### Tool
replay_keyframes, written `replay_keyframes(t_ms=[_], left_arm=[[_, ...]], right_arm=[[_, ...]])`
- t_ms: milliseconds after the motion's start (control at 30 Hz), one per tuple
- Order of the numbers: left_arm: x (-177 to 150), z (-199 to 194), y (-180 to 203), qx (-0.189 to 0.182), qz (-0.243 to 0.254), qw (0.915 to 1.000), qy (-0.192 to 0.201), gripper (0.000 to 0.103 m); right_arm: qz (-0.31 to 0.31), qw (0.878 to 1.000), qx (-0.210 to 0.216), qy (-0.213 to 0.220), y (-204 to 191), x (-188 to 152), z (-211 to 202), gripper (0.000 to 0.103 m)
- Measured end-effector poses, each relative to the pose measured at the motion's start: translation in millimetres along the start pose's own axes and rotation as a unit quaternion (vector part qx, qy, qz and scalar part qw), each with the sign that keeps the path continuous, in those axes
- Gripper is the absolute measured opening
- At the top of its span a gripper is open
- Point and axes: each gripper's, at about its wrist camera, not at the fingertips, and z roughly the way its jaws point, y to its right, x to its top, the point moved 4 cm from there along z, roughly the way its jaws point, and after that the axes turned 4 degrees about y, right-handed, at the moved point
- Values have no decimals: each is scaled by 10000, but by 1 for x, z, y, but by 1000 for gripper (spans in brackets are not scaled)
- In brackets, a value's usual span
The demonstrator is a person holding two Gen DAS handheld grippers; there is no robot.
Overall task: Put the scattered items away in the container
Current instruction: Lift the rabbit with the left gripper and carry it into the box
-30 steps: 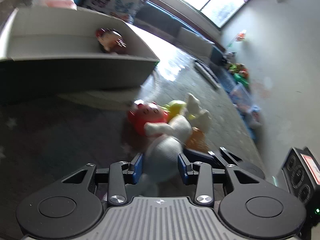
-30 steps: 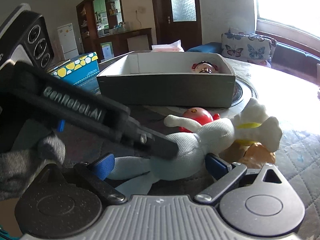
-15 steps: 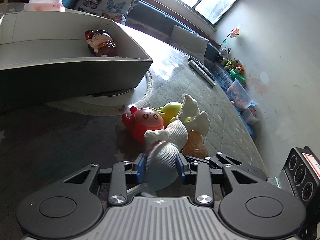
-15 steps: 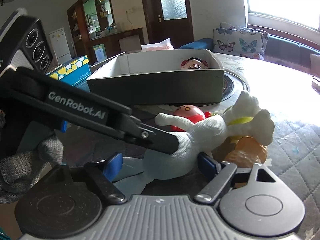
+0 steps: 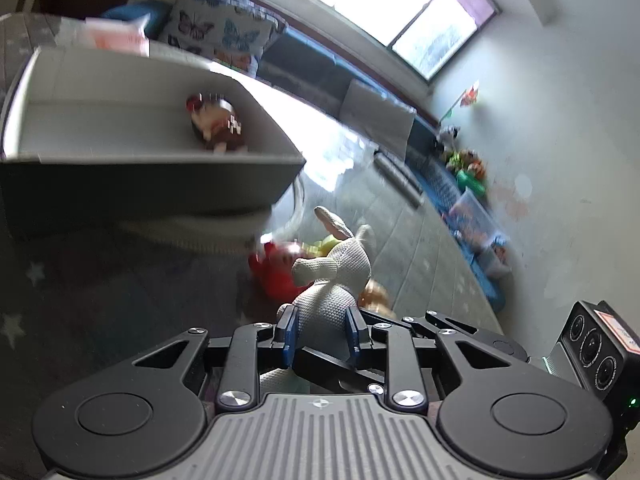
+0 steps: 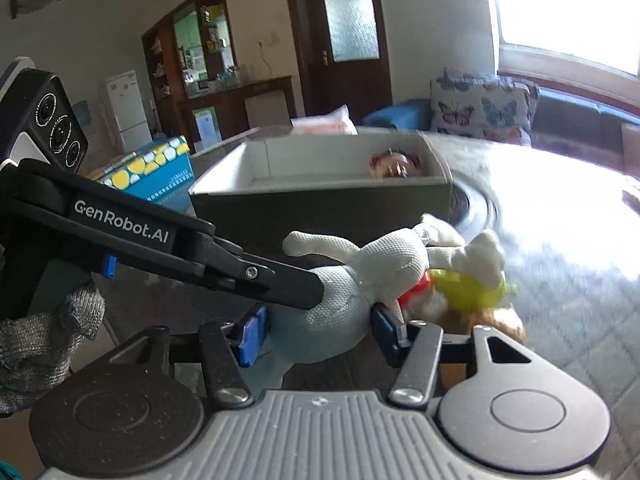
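Note:
My left gripper point(image 5: 320, 330) is shut on the body of a white plush rabbit point(image 5: 332, 280) and holds it above the table; in the right wrist view the rabbit point(image 6: 376, 264) hangs from the left gripper's fingers point(image 6: 280, 284). My right gripper point(image 6: 316, 330) has its jaws apart around the rabbit's lower body. Under the rabbit lie a red round toy point(image 5: 276, 272), a yellow toy point(image 6: 468, 292) and an orange toy point(image 5: 374, 294). The grey box point(image 5: 152, 184) stands beyond, with a small doll point(image 5: 214, 124) inside.
A blue and yellow carton point(image 6: 156, 172) stands left of the box. A tissue pack point(image 6: 324, 124) lies behind the box. A remote point(image 5: 396, 176) lies far across the quilted table point(image 5: 420, 240). Toys and a bin sit on the floor at right point(image 5: 472, 208).
My left gripper has lifted the rabbit up off the toy pile and toward the box. My right gripper has moved in closer around its lower body.

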Motion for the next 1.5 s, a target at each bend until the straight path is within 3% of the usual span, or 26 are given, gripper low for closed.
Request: replay_keyframes(t_ms=[167, 367, 500, 600, 767, 1033, 1267, 1500], left_arm=[[29, -18, 5, 91, 146, 9990, 424, 27], [77, -31, 6, 93, 395, 9956, 850, 17], [106, -26, -6, 299, 490, 9940, 936, 17], [118, -14, -23, 352, 277, 9954, 844, 17], [115, 5, -54, 458, -132, 9965, 683, 16], [108, -4, -67, 423, -346, 9949, 844, 18], [97, -14, -76, 600, -828, 9899, 980, 34], [90, -15, -93, 524, -1377, 9864, 724, 41]], right_arm=[[-247, 9992, 85, 288, -5, 33, 7, 57], [-384, 9978, 163, 521, -11, 80, 37, 53], [-231, 9979, 263, 553, -11, 105, 62, 51], [-207, 9977, 347, 547, -12, 116, 81, 47], [-316, 9988, 302, 240, -13, 108, 106, 47], [-284, 9987, 370, 180, -17, 93, 101, 48], [-245, 9987, 454, 8, -23, 82, 104, 44], [-366, 9985, 413, -44, -32, 77, 101, 41]])
